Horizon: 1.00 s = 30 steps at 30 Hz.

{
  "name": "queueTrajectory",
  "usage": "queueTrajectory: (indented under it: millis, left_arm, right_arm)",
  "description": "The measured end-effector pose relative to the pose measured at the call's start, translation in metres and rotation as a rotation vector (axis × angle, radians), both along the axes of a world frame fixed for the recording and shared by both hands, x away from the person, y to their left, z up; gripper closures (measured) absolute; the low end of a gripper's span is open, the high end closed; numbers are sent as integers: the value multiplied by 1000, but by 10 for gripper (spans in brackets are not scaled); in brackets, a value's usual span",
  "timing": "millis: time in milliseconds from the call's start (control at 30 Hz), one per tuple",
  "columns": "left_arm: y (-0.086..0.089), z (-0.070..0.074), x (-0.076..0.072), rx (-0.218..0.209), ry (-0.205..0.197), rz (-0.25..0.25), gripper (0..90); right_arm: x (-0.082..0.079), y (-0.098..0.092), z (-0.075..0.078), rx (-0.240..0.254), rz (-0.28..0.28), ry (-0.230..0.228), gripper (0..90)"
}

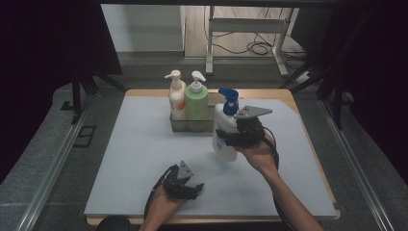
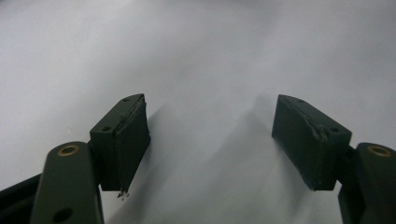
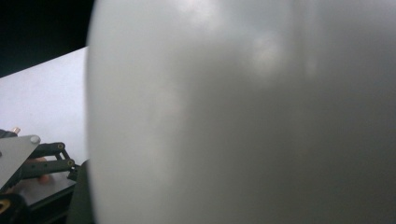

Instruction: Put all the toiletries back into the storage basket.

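Black and two-jawed, the right claw (image 1: 226, 136) grips a white plastic pump bottle with a blue dispenser head (image 1: 224, 130) around its middle, the jaws pressed against the bottle's sides. The bottle stands roughly upright in that grip, its base close over the pale grey tabletop (image 1: 130, 159); whether it touches the surface I cannot tell. In the right claw view the bottle's white wall (image 3: 243, 116) sits right up against the camera, blurred. The person's right hand (image 1: 260, 154) holds the claw from behind, the grey three-cornered plate (image 1: 252, 112) sitting on top of it.

Just to the bottle's left, towards the far edge, a clear rectangular tray (image 1: 192, 125) holds a cream pump bottle (image 1: 176, 96) and a light green pump bottle (image 1: 196, 98), standing side by side.

Well apart, near the front edge of the tabletop, the left claw (image 1: 195, 187) rests low in the person's left hand (image 1: 161, 209). Its jaws are spread wide with nothing between them; the left claw view shows bare tabletop between the two dark pads (image 2: 126, 140).
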<state>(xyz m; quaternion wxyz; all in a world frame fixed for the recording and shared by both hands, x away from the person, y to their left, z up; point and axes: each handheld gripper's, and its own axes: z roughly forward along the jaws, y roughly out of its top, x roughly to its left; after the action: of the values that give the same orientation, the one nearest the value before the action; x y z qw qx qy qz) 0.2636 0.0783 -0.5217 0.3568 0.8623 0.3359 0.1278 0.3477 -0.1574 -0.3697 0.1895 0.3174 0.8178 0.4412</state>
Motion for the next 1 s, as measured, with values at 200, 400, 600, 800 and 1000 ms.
queueTrajectory:
  millis: [200, 400, 600, 800, 1000]
  left_arm:
    - [0, 0, 0, 0, 1, 0, 266]
    - [0, 0, 0, -1, 0, 1, 266]
    - [0, 0, 0, -1, 1, 0, 266]
    - [0, 0, 0, 0, 0, -1, 266]
    - [0, 0, 0, -4, 0, 2, 266]
  right_arm:
    - [5, 1, 8, 1, -1, -6, 367]
    - [12, 1, 15, 5, -6, -12, 367]
    - [18, 1, 22, 1, -19, -25, 368]
    - [26, 2, 29, 2, -36, -47, 368]
    - [34, 4, 33, 7, -47, -59, 369]
